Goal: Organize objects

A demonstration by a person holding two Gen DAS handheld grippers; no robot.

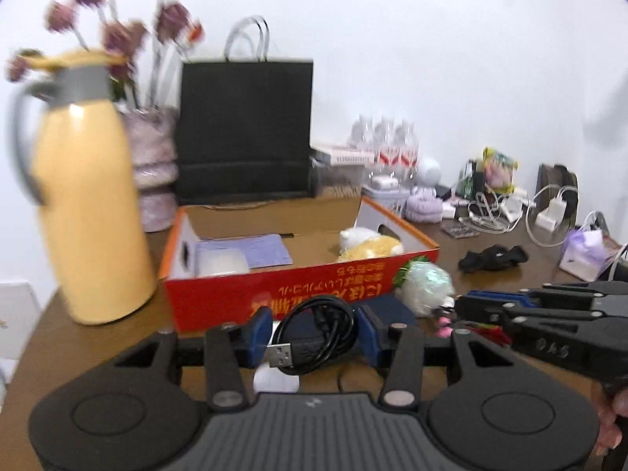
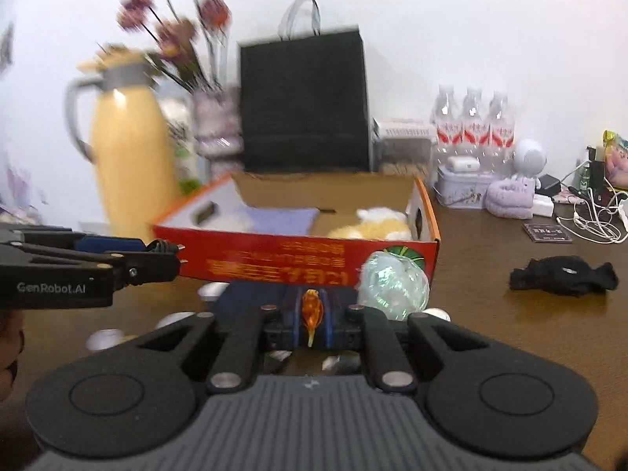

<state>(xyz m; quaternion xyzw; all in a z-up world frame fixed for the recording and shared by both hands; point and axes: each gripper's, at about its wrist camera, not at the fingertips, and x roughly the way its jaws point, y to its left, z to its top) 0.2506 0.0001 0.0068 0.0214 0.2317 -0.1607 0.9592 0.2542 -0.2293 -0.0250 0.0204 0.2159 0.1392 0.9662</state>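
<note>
A coiled black USB cable (image 1: pixel 320 335) is pinched between the blue-padded fingers (image 1: pixel 259 337) of the left gripper (image 1: pixel 316 337), with the metal plug pointing back toward the camera. Just ahead of these fingers stands an open red cardboard box (image 1: pixel 298 294) on the brown desk (image 1: pixel 117 337). Inside the box, a plush toy (image 1: pixel 371 247) lies toward the right end and a pale purple sheet (image 1: pixel 259 253) toward the left. A dark blue flat item (image 1: pixel 392 308) is seen beyond the right finger, against the box's front wall.

A small orange translucent object (image 2: pixel 312 310) is clamped between the nearly closed fingers (image 2: pixel 327 314) of the right gripper (image 2: pixel 312 316). Ahead and slightly right of these fingers, a shiny iridescent ball (image 2: pixel 392 284) rests touching the box's front corner. The left gripper is seen entering from the left in the right wrist view, level with the box front.

A yellow thermos jug (image 1: pixel 92 204) stands left of the box, and a black paper bag (image 1: pixel 245 129) stands behind it. A black cloth (image 2: pixel 563 274) lies well to the right on the desk.
</note>
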